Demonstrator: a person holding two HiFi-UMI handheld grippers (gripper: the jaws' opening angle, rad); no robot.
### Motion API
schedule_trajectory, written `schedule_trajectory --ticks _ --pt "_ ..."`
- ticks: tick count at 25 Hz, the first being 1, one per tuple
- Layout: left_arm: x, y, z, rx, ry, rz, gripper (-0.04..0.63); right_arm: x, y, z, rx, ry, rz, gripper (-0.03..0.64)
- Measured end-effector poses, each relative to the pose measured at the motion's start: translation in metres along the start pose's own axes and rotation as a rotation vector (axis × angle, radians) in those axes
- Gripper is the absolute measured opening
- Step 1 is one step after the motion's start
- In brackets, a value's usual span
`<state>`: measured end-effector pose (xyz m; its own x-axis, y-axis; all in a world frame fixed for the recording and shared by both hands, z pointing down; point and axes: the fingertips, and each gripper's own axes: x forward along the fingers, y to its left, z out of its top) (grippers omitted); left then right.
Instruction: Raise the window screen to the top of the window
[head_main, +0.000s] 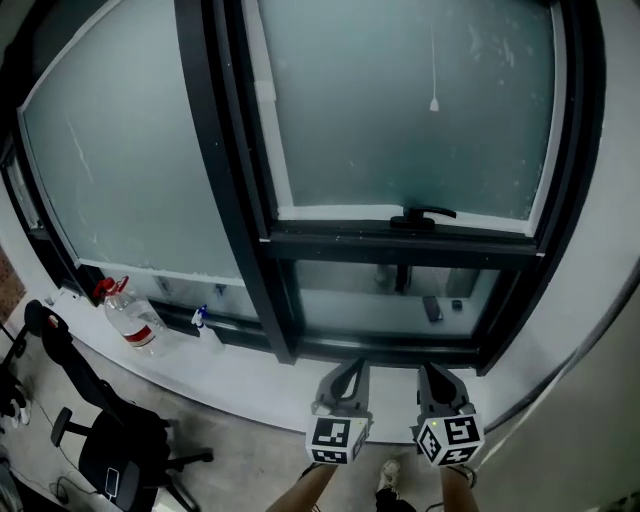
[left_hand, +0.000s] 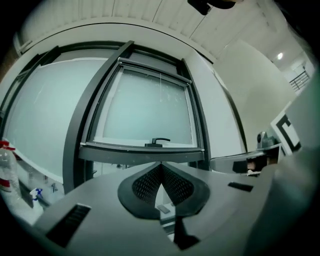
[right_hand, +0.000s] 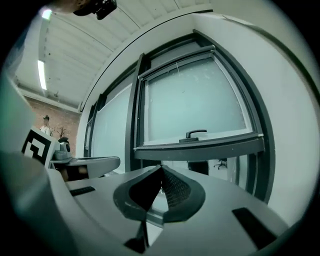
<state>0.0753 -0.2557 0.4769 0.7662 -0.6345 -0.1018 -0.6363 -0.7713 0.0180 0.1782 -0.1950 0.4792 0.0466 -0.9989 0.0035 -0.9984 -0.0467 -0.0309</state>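
Observation:
The window screen (head_main: 400, 110) is a pale frosted panel in a dark frame, reaching down to a dark bottom bar (head_main: 330, 243). A black handle (head_main: 422, 214) sits on that bar, also seen as the handle (left_hand: 160, 141) in the left gripper view and the handle (right_hand: 196, 133) in the right gripper view. A thin pull cord (head_main: 434, 100) hangs in front of the screen. My left gripper (head_main: 352, 368) and right gripper (head_main: 430, 368) are side by side below the window, both shut on nothing and well short of the handle. In each gripper view the jaw tips meet.
A white sill (head_main: 250, 375) runs under the window. On it stand a water bottle with a red cap (head_main: 130, 318) and a small spray bottle (head_main: 205, 322). A black office chair (head_main: 110, 440) is at lower left. A small dark object (head_main: 432, 308) lies behind the lower pane.

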Motion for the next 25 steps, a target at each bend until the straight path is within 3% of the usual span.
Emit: schedule_trajectory --ticks 12,19,25 --pt "-0.115 -0.06 0.024 -0.004 -0.013 -0.039 0.003 -0.127 0.047 0.003 0.029 0.008 -0.072 0.008" --pt "-0.192 -0.116 0.021 -0.032 -0.01 -0.004 0.003 -0.226 0.053 -0.012 0.068 0.016 -0.079 0.008" --pt "-0.27 -0.158 0.015 -0.031 0.038 0.049 0.003 -0.305 0.073 -0.027 0.072 0.068 -0.034 0.008"
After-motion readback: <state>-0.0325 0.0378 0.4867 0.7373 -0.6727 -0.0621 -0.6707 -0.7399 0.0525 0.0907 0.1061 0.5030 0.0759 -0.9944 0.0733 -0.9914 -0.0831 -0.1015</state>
